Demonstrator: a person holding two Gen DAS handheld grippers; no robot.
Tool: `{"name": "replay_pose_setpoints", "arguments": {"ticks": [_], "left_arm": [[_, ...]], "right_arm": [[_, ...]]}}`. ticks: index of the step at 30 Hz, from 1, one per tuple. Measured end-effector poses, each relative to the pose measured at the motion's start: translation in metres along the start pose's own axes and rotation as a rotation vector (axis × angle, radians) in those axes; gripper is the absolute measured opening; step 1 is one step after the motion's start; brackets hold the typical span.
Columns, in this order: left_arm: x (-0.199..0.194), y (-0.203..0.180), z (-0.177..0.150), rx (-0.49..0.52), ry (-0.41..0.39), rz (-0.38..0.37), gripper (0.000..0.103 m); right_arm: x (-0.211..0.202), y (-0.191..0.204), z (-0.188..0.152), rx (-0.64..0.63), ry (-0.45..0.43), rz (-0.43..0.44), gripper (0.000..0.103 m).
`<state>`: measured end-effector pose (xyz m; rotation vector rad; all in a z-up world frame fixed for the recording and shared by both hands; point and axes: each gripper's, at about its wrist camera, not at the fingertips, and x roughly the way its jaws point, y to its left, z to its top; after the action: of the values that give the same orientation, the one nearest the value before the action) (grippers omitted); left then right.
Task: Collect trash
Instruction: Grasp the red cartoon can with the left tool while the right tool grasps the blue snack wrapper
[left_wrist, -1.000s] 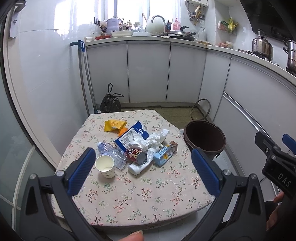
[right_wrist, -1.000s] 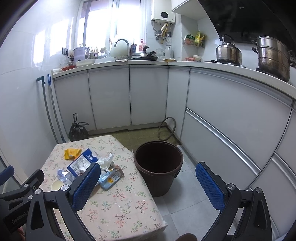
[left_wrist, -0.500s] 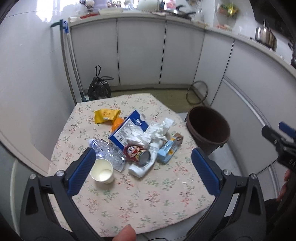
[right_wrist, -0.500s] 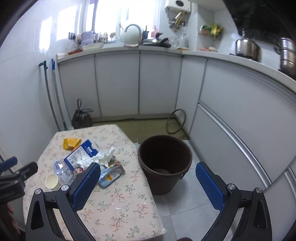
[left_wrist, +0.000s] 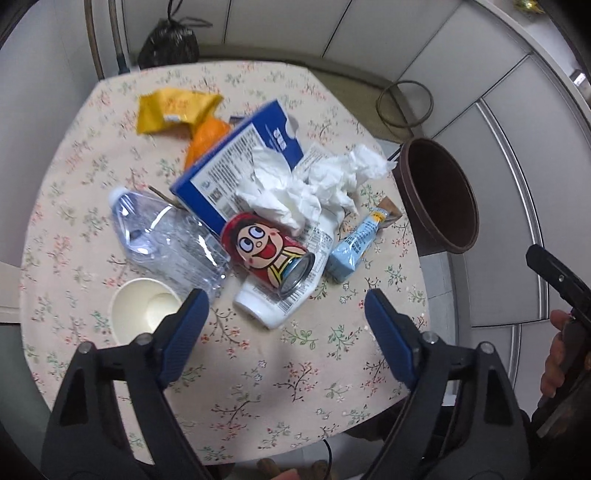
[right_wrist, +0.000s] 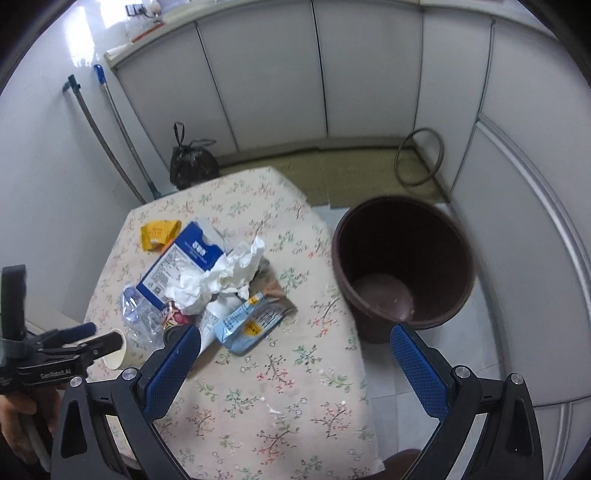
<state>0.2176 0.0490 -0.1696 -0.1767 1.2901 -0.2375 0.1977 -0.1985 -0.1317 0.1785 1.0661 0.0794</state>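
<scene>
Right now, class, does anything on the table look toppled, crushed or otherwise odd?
Yes. The red cartoon can lies tipped on its side across a white bottle, beside a crushed clear water bottle. Only the paper cup stands upright.

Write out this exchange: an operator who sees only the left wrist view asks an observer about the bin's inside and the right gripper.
Operator: The bin's inside is dark for me. Is there anything in it?
Observer: The right wrist view looks down into the bin. Its floor is bare but for a few specks.
Operator: I see only an edge of the right gripper. Is it open?
Observer: The right gripper is wide open, with nothing between its pads.
</scene>
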Motion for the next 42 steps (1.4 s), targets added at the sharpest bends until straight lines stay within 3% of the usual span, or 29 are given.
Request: {"name": "replay_pose_setpoints", "arguments": {"ticks": [3,8,11,19,33,42], "left_arm": [[0.021,0.001,0.011,-0.057,0.035,0.008,0.082],[0.055,-0.003,0.026,-0.076,0.082,0.062,0.063],[0.068,-0.002,0.029,-0.095,0.109,0.087,0.061],[0.083,0.000,0.035,-0.146,0.130,0.087,0.061],[0.098,0.039,0.049,-0.303,0.151,-0.024,0.066],[0.087,0.040,0.048,-0.259,0.141,-0.015,0.063]], "right_arm": [[0.012,0.000,0.006,0.004,0.017,0.004,0.103],[0.033,0.000,0.013,-0.012,0.041,-0.049,0.103],[0.046,-0.009,0.014,0.003,0.072,-0.056,0.103],[0.067,-0.016,0.015,-0.005,0.117,-0.093,0.103],[0.086,-0.001,0.013,-0.020,0.158,-0.083,0.103],[0.096,0.002,0.013,-0.016,0.179,-0.087,0.103]]}}
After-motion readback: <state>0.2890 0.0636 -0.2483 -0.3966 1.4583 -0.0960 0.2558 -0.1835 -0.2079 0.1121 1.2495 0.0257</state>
